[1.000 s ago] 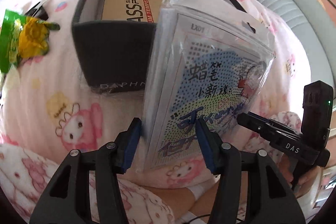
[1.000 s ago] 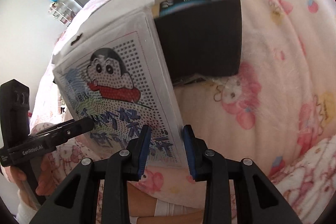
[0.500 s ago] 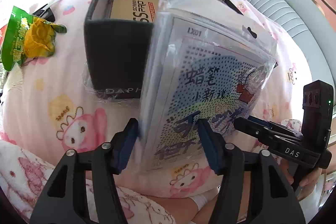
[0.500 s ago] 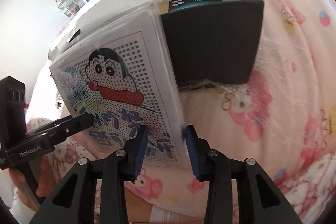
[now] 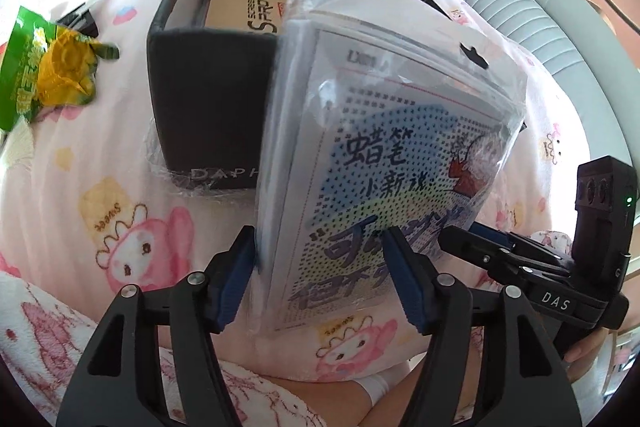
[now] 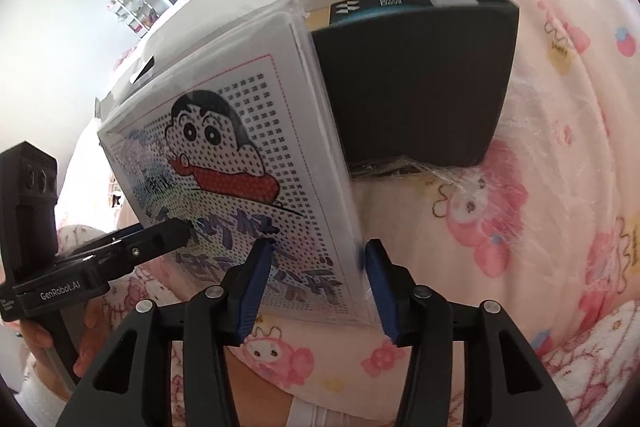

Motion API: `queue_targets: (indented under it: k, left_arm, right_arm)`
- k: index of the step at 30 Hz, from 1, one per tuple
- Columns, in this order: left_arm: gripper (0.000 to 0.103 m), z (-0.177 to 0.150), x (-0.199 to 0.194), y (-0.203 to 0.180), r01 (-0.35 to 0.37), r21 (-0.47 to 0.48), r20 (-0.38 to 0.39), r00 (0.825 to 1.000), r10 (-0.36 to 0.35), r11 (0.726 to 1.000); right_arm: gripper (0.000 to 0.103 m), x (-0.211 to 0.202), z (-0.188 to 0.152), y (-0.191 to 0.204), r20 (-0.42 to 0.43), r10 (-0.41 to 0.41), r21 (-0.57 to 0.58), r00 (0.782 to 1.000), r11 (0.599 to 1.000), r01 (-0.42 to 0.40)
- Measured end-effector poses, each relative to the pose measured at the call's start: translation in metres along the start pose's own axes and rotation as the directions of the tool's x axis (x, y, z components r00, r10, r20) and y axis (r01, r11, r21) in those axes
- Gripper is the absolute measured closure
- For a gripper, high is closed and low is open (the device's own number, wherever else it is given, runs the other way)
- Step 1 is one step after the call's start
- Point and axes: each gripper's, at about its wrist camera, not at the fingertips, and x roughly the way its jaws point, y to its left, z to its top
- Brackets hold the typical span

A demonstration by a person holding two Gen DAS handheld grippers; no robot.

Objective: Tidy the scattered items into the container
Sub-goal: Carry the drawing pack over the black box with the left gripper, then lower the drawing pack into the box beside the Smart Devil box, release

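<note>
Packet [image 5: 384, 163] (clear bag, cartoon print) stands tilted on its lower edge on the blanket [image 5: 100, 187], upper part leaning against the near wall of the box [image 5: 208, 107]. Its top flap reaches above the box rim; nothing of it is inside yet. In the right wrist view the packet [image 6: 240, 163] covers the left part of the box [image 6: 416, 83] front; the right part of that wall is bare.

Left gripper [image 5: 320, 275]: jaws opening, packet's lower corner between the pads, a gap visible on both sides, so released. Right gripper [image 6: 316, 283]: jaws opening, the packet's other lower corner between them; the right pad stands clear, the left pad sits close in front of the print, contact cannot be told. Reads as let go.

Box interior: tan carton [image 5: 240, 11] flat on the bottom, dark blue-topped carton [image 6: 384, 7] beside it. White inner walls are bare above them, so open room remains over both.

Green snack bag [image 5: 44, 75] lies on the blanket left of the box, well apart.

Versus one second ago: both jaw pairs are clearly wider, the right most of all. The packet keeps its lean against the box. The box sits lower and nearer in both views.
</note>
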Motion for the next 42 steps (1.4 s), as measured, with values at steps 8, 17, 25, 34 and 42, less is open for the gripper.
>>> queue_targets:
  k: [8, 17, 25, 34, 42]
  left_arm:
    - [0.05, 0.004, -0.045, -0.019, 0.083, 0.006, 0.063, 0.995, -0.083, 0.997]
    - [0.052, 0.073, -0.06, -0.02, 0.282, -0.043, 0.094, 0.956, -0.277, 0.958]
    - [0.055, 0.105, -0.027, 0.001, 0.206, -0.117, 0.027, 0.978, -0.205, 0.971]
    - [0.052, 0.126, -0.047, 0.016, 0.05, -0.107, -0.032, 0.998, -0.053, 0.993]
    - [0.047, 0.123, -0.078, 0.015, -0.152, -0.113, 0.089, 0.983, 0.162, 0.982]
  right_arm:
    - [0.064, -0.052, 0.004, 0.011, 0.106, 0.025, -0.004, 0.994, 1.0, -0.024]
    - [0.066, -0.086, 0.065, 0.023, 0.165, 0.131, -0.03, 0.978, 0.991, -0.128]
    - [0.069, -0.045, 0.09, 0.029, 0.109, 0.128, -0.003, 0.986, 0.992, -0.129]
    - [0.07, -0.027, 0.112, 0.023, 0.078, 0.042, 0.012, 0.996, 0.999, -0.043]
    - [0.07, -0.036, 0.102, 0.021, 0.024, 0.173, 0.074, 0.985, 0.982, -0.175]
